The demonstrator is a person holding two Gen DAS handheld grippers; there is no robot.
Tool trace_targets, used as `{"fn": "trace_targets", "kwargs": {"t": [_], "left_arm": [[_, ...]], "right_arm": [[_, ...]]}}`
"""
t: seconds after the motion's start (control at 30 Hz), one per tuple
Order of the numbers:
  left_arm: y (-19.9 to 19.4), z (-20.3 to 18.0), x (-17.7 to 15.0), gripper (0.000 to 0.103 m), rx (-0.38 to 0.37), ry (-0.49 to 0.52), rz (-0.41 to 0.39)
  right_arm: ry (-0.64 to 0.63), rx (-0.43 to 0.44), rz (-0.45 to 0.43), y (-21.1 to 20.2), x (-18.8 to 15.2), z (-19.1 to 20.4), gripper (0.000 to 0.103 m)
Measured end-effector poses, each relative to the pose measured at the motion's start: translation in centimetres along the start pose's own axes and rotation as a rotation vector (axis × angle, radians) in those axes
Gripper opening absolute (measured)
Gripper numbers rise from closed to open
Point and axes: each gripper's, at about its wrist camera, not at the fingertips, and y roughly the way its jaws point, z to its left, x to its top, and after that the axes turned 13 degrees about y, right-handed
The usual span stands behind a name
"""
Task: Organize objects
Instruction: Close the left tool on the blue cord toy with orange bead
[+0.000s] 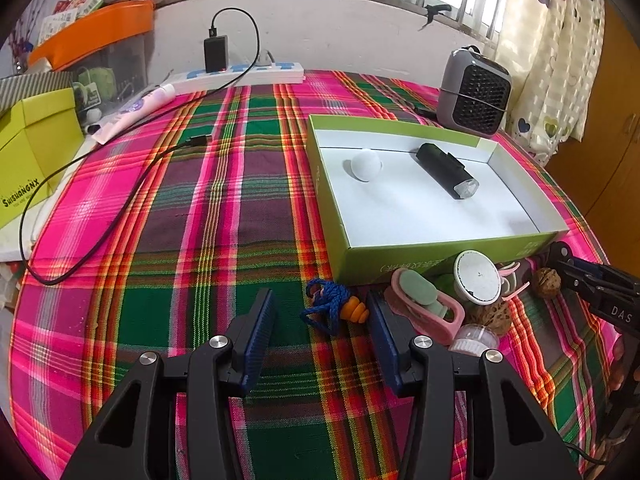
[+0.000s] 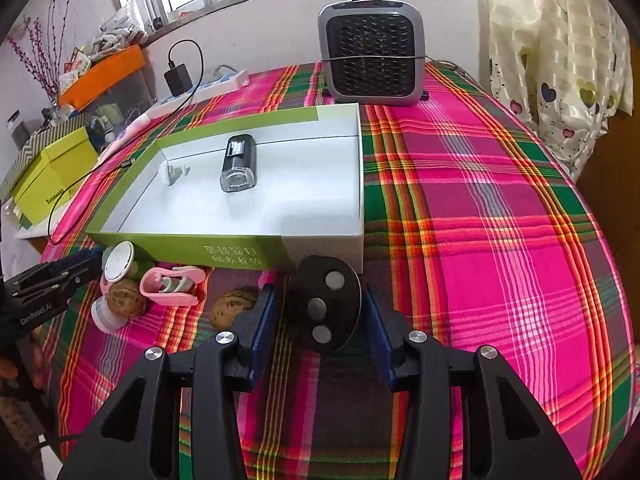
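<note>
My box (image 1: 440,256) contains a white ball (image 1: 366,164) and a torch (image 1: 446,170). My left gripper (image 1: 322,320) stands released around the blue cord (image 1: 324,308). My right gripper (image 2: 318,312) stands released around the black disc (image 2: 326,304).

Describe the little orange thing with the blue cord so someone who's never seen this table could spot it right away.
Start at the green-sided box on the plaid tablecloth. At its near left corner, left of the pile of small items, lies the orange earplug with its bunched blue cord, between the left claw's pads. Nothing else nearby is orange or corded; the neighbours are pink clips, walnuts and white caps.
</note>
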Motion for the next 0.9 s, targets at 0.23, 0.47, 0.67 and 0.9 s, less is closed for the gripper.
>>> {"fn": "trace_targets", "kwargs": {"t": [0.23,0.47,0.67,0.9], "left_arm": [[-0.02,0.04,-0.06,0.039,0.019,-0.007,0.002],[-0.08,0.28,-0.14,0.030,0.028,-0.022,0.001],[-0.05,0.18,-0.11,0.021,0.023,-0.018,0.002],[-0.01,-0.01,-0.07,0.016,0.016,-0.013,0.002]], "right_arm": [[-0.038,-0.024,0.001,0.10,-0.17,0.40,0.044],[-0.042,-0.026,-0.006,0.05,-0.20,0.35,0.040],[-0.040,-0.027,-0.009,-0.02,-0.23,0.20,0.036],[-0.039,-0.022,-0.011,-0.07,-0.31,0.12,0.036]]}}
